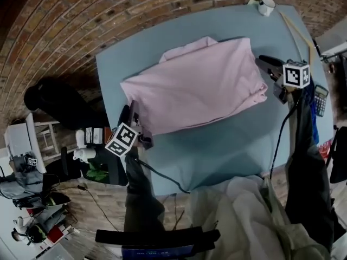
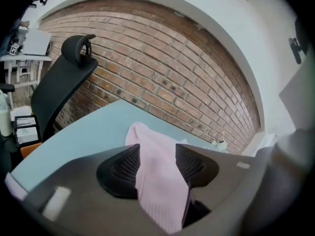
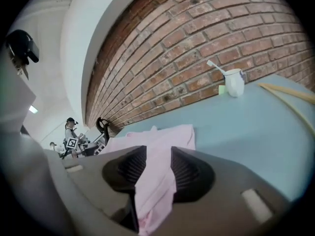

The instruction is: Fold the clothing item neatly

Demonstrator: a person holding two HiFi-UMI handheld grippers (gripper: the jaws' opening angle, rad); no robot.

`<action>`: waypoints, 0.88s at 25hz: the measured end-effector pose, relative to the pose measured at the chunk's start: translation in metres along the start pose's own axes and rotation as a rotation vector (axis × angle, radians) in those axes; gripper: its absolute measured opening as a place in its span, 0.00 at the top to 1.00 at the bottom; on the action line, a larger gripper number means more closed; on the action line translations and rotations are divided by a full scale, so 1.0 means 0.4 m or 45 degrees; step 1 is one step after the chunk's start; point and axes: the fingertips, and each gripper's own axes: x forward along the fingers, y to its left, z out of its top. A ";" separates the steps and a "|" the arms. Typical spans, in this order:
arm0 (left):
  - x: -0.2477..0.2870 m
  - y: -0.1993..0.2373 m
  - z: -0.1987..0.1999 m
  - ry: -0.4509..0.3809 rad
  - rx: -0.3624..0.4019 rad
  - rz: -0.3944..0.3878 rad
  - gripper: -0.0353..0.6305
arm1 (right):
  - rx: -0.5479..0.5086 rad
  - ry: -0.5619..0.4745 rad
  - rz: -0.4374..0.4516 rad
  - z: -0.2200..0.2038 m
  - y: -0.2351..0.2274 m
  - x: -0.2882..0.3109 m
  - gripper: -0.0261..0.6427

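Observation:
A pink garment (image 1: 200,85) lies folded into a rough rectangle on the blue table (image 1: 227,145). My left gripper (image 1: 133,111) is at its near left corner and my right gripper (image 1: 267,65) at its far right corner. In the left gripper view the jaws (image 2: 157,163) stand apart, with a fold of the pink cloth (image 2: 158,186) lying loosely in the gap. In the right gripper view the jaws (image 3: 155,168) are likewise parted, and a strip of the cloth (image 3: 153,193) drapes between them. The pads do not visibly press on the fabric.
A white cup (image 1: 266,5) with a stick in it stands at the table's far right corner, beside a long wooden strip (image 1: 295,28). A calculator (image 1: 321,99) lies past the right edge. Pale cloth (image 1: 244,210) is heaped in front. A black office chair (image 2: 64,82) stands left.

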 end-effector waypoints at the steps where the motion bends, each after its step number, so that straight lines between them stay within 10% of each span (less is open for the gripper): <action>1: -0.036 -0.001 -0.005 -0.018 0.017 0.004 0.61 | -0.003 -0.020 -0.009 -0.018 0.024 -0.026 0.74; 7: -0.220 -0.050 -0.076 -0.146 0.025 -0.017 0.93 | -0.152 -0.133 -0.089 -0.198 0.216 -0.149 0.83; 22: -0.468 -0.302 -0.352 -0.111 -0.039 -0.149 0.94 | -0.091 -0.208 0.042 -0.508 0.499 -0.273 0.96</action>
